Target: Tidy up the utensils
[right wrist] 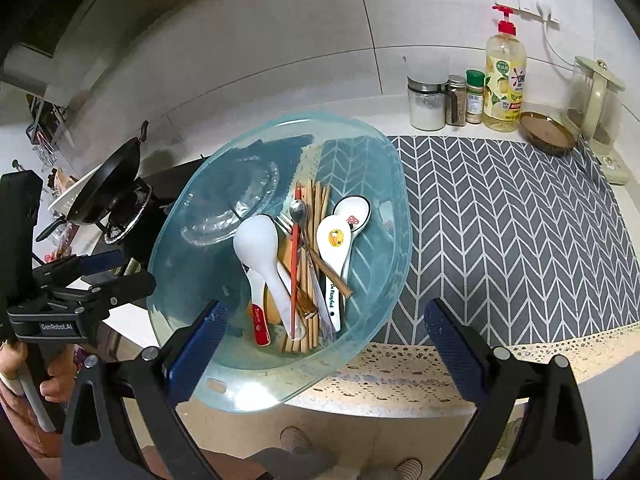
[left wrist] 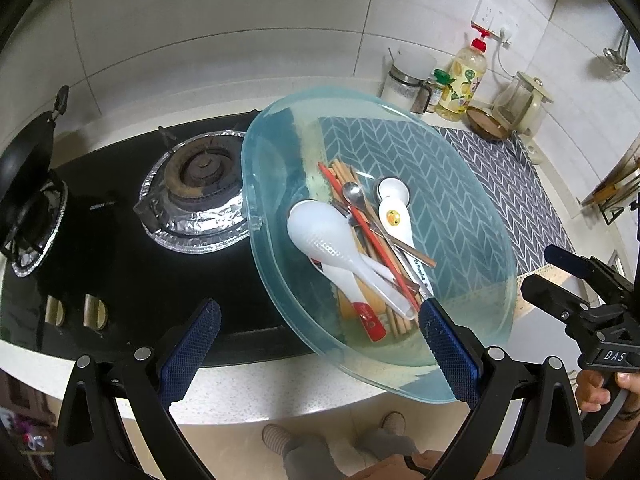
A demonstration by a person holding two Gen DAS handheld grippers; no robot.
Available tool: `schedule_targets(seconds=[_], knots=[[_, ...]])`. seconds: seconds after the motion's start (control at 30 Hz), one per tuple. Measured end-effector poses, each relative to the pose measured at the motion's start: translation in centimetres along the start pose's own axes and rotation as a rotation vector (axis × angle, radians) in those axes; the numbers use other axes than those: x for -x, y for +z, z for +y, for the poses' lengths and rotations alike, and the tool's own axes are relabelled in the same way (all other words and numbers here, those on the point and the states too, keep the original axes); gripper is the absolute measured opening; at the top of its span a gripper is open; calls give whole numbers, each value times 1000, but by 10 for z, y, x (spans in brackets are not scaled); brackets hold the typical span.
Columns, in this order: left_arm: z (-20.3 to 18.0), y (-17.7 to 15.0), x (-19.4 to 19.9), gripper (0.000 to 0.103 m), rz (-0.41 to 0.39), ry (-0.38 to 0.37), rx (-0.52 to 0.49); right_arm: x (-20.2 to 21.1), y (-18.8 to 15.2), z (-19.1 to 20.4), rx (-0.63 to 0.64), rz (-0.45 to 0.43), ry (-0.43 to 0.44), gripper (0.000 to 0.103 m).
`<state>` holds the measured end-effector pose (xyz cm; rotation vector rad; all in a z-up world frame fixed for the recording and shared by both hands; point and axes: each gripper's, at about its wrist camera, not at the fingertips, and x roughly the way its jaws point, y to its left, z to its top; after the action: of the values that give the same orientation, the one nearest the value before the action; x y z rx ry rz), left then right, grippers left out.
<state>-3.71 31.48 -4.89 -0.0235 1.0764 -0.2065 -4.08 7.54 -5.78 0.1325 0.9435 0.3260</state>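
Observation:
A clear blue plastic basin (left wrist: 460, 200) (right wrist: 192, 272) sits on the counter edge, partly over the stove. It holds mixed utensils: a white rice paddle (left wrist: 320, 232) (right wrist: 260, 248), wooden chopsticks (left wrist: 344, 176) (right wrist: 316, 204), a red chopstick (left wrist: 372, 240) (right wrist: 295, 264), a metal spoon (left wrist: 352, 192) (right wrist: 298, 210), and ceramic spoons (left wrist: 394, 216) (right wrist: 336, 240). My left gripper (left wrist: 316, 356) is open in front of the basin, its right finger (left wrist: 448, 352) at the near rim. My right gripper (right wrist: 324, 356) is open, its left finger (right wrist: 196, 352) over the near rim.
A black gas stove (left wrist: 120, 240) with foil-lined burners lies left, with a black pan (right wrist: 112, 176) on it. A grey chevron mat (right wrist: 500, 232) covers the counter right. Jars, an oil bottle (right wrist: 504, 80), a brown dish and a kettle (right wrist: 596, 104) stand at the back wall.

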Motion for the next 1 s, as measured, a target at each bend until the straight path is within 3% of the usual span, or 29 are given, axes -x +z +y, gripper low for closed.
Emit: schedule_targets(seconds=[1.0], knots=[[3,0,-5,99,11,7,28,-1,2,5,32,-1,-10,96]])
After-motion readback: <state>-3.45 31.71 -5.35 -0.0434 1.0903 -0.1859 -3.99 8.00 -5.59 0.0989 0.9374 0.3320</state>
